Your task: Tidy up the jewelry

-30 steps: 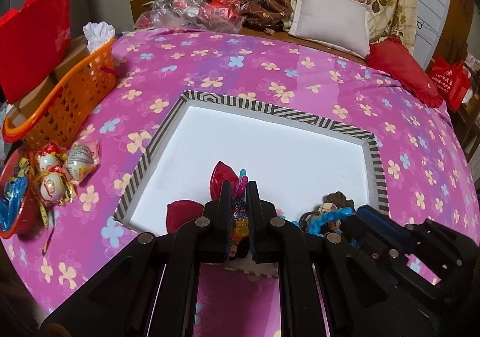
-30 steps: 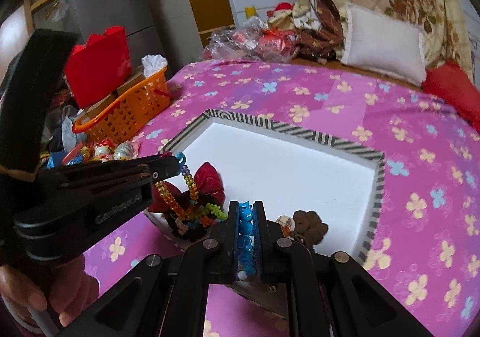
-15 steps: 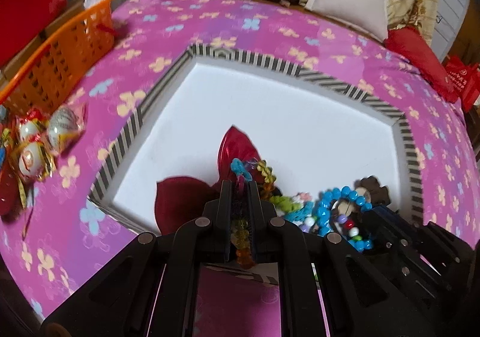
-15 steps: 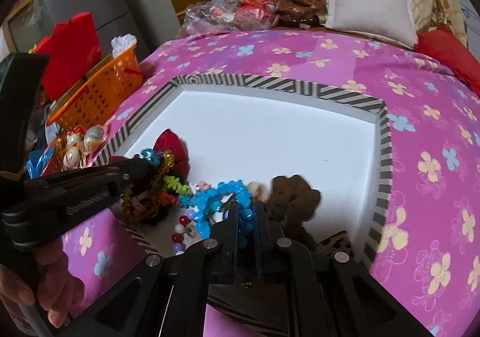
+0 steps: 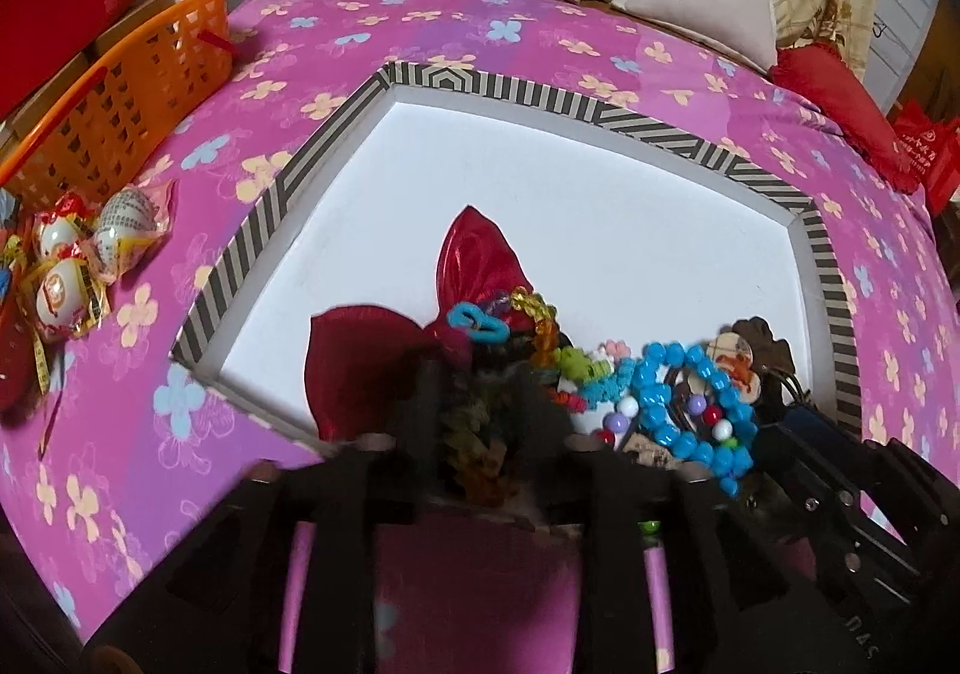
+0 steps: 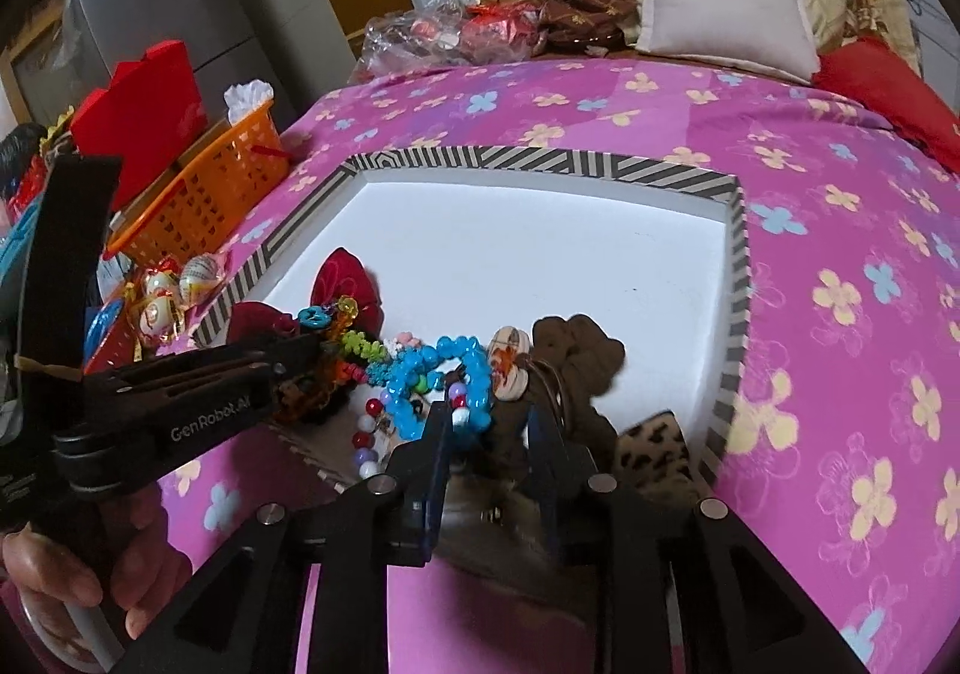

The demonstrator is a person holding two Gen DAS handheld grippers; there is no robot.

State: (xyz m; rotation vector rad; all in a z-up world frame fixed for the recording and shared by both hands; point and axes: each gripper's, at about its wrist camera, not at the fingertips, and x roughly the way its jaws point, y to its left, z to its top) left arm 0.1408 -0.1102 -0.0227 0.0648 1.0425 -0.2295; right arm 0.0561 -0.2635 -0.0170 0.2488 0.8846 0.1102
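A white box with a striped rim point(image 5: 540, 92) point(image 6: 540, 158) lies on the pink flowered cloth. Its near corner holds a red bow point(image 5: 474, 260), a blue bead bracelet point(image 5: 690, 410) point(image 6: 444, 374), a brown scrunchie point(image 6: 576, 350) and a painted wooden pendant point(image 6: 510, 353). My left gripper point(image 5: 477, 380) point(image 6: 300, 350) is low over this pile, its jaws opening. An amber and multicoloured bead strand point(image 5: 474, 434) sags loose between them. My right gripper point(image 6: 492, 434) point(image 5: 798, 434) is just behind the blue bracelet. Its jaws are opening too, off the beads.
An orange basket point(image 5: 120, 98) stands left of the box, with wrapped eggs point(image 5: 78, 254) in front of it. A leopard-print piece point(image 6: 654, 452) lies in the box's near right corner. Pillows and bags sit at the far edge. A hand point(image 6: 54, 560) holds the left gripper.
Both grippers came down into the box's near corner with their bead strings. Both were shut on the beads; now their jaws have parted and the beads rest in the box.
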